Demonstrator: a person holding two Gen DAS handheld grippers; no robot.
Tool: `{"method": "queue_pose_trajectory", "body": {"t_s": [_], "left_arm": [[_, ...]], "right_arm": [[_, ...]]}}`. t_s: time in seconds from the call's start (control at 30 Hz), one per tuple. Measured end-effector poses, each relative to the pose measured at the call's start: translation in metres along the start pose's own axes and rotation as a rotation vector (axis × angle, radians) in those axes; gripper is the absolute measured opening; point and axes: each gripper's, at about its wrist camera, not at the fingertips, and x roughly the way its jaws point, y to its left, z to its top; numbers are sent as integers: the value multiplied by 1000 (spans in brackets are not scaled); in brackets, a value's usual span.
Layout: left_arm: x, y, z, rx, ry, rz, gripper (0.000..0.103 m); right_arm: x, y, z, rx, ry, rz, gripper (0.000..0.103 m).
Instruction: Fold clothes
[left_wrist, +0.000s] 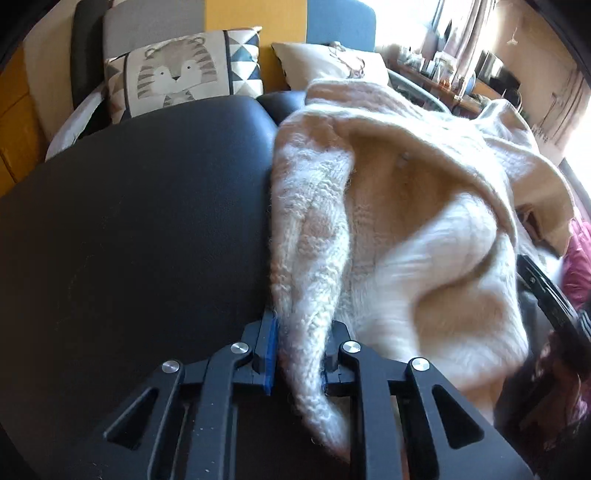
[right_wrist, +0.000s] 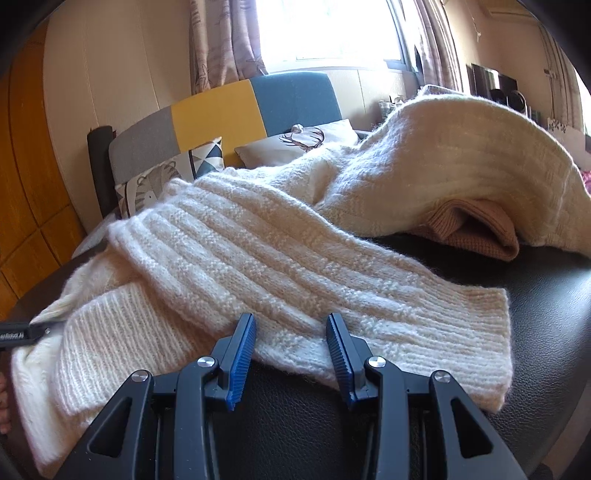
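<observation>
**Cream knit sweater pinched on the black cushion**

Blue-padded fingers of the left gripper (left_wrist: 301, 354) sit closest to the lens, closed narrowly on a fuzzy fold of the cream sweater (left_wrist: 388, 221), which bunches between them and trails back toward the camera. Left of the sweater lies bare black leather cushion (left_wrist: 129, 221); beyond the sweater's far left edge stands a tiger pillow (left_wrist: 181, 74), and straight behind the sweater a cream pillow (left_wrist: 325, 59) leans on the grey, yellow and blue headboard (left_wrist: 255, 18). The sweater itself heaps up from the pinch, chunky ribbed knit outside, a smoother pale inner face showing where it curls open.

In the right wrist view, the right gripper (right_wrist: 291, 354) stands wide apart, holding nothing, its ribbed blue pads (right_wrist: 243, 354) just at the near edge of a sleeve (right_wrist: 332, 280). That sleeve runs flat across the sweater from upper left to a ribbed cuff at the right. Under the sweater's raised right side pokes a brown knit garment (right_wrist: 476, 229), resting on the cushion.
</observation>
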Motion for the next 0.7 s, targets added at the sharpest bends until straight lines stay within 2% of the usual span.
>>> {"method": "queue_pose_trajectory", "body": {"t_s": [0.23, 0.4, 0.57, 0.7], "left_arm": [[-24, 20, -35, 13, -11, 26, 18], [-44, 40, -64, 3, -22, 54, 19], [-58, 60, -86, -47, -38, 41, 19], [-62, 62, -91, -45, -48, 51, 19]], "right_arm": [[-6, 32, -18, -127, 39, -92, 44], [-17, 52, -27, -169, 87, -71, 45], [-25, 62, -27, -213, 153, -60, 47], [-26, 66, -32, -297, 184, -105, 53]]}}
